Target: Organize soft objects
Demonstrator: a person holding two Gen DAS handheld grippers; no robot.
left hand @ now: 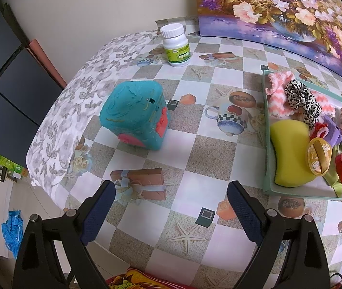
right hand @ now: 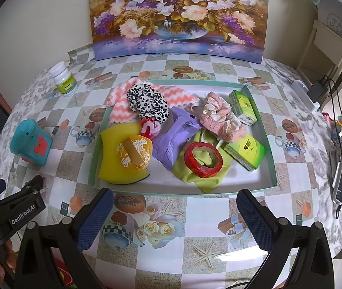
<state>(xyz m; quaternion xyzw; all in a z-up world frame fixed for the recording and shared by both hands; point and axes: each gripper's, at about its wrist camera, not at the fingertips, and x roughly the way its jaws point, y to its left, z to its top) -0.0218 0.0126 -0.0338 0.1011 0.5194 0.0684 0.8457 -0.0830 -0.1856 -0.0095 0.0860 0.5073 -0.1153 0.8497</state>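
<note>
Both the left gripper [left hand: 171, 192] and right gripper [right hand: 174, 201] are held spread and empty above the tablecloth, with the soft items (yellow sponge [right hand: 113, 154], leopard scrunchie [right hand: 147, 102]) piled in the tray [right hand: 268, 144] ahead of the right one.

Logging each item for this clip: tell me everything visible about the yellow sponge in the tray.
The yellow sponge is a thick, bright yellow foam block with a waisted, curved outline and rounded corners. It lies flat in the near-left corner of the tray, against its left wall. A round orange disc with a gold band rests on top of it. The pink-and-white zigzag cloth meets its far edge, and a small red-and-white loop sits at its far right corner. Neither gripper touches it.
</note>
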